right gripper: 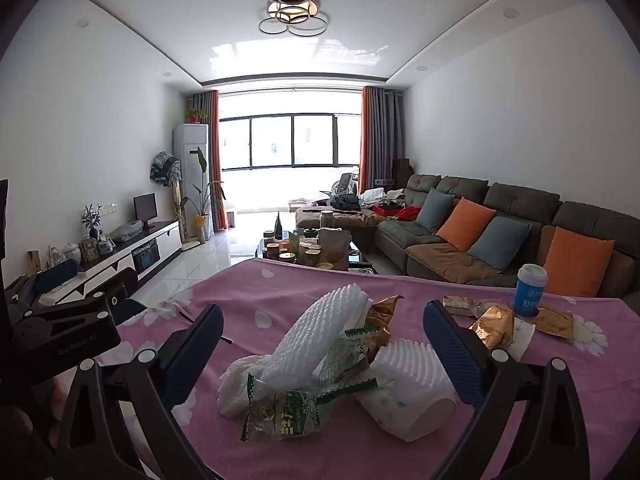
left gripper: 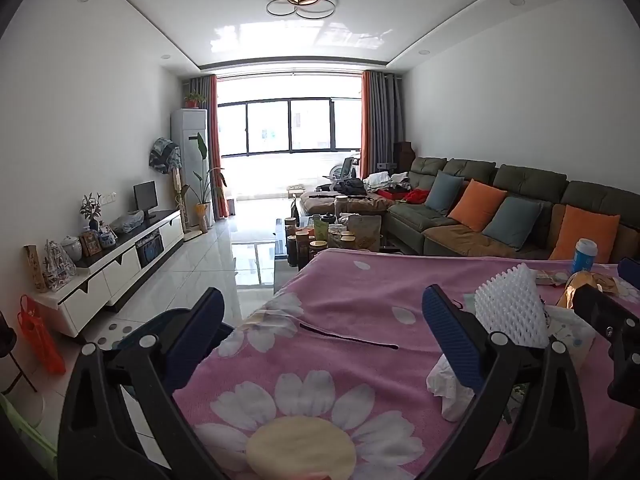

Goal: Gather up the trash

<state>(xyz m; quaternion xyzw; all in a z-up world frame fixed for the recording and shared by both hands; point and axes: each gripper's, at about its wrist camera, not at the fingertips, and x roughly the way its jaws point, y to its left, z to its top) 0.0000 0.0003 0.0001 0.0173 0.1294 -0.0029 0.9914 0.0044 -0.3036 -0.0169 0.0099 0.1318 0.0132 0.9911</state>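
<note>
Left claw: the left claw [left gripper: 320, 328] was wide open and held nothing. It hung over a bare part of the pink flowered cloth [left gripper: 340, 280], likely waiting its turn.
Right claw: the right claw [right gripper: 322, 338] was wide open too, gripping nothing. It pointed a little down at the trash pile, so it looked ready to pick something up.
Trash pile: a white foam net [right gripper: 320, 328], a green snack wrapper [right gripper: 288, 408], a crumpled tissue [right gripper: 236, 384] and a gold wrapper [right gripper: 380, 316] lay bunched together on the surface, between the right claw's two fingers but not touched.
More trash: other wrappers [right gripper: 496, 324] lay near a blue cup [right gripper: 529, 290], off to the right.
Where to put it: no bin could be seen.
Task so far: it looked like nothing was picked up yet.
</note>
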